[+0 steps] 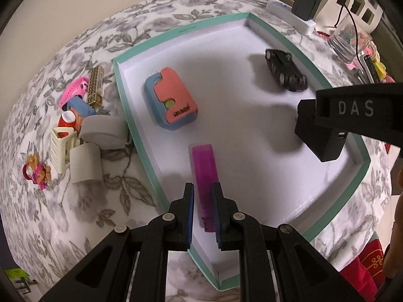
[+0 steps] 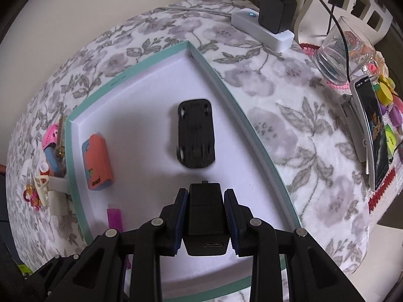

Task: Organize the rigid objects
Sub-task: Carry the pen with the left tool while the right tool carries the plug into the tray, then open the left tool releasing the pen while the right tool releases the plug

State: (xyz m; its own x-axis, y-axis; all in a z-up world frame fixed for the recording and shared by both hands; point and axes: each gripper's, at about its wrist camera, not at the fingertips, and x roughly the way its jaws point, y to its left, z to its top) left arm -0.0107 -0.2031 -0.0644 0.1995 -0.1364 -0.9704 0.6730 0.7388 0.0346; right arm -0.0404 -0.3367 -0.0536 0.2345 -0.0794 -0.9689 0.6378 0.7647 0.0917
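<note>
Claws are both clamping loads over the shallow teal-rimmed white cardboard tray (image 1: 121,95): left claw (image 1: 203,198) gripping translucent magenta plastic comb (image 1: 204,166), right claw (image 2: 206,211) gripping black rectangular USB charger block (image 2: 205,216). Risk: charger dropping onto black toy car (image 2: 195,133) if released early.

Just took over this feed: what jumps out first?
Both grippers are loaded over the teal-rimmed tray: the left gripper clamps a purple comb, the right gripper a black charger block. Inside lie an upturned black toy car and a coral-and-blue case.
</note>
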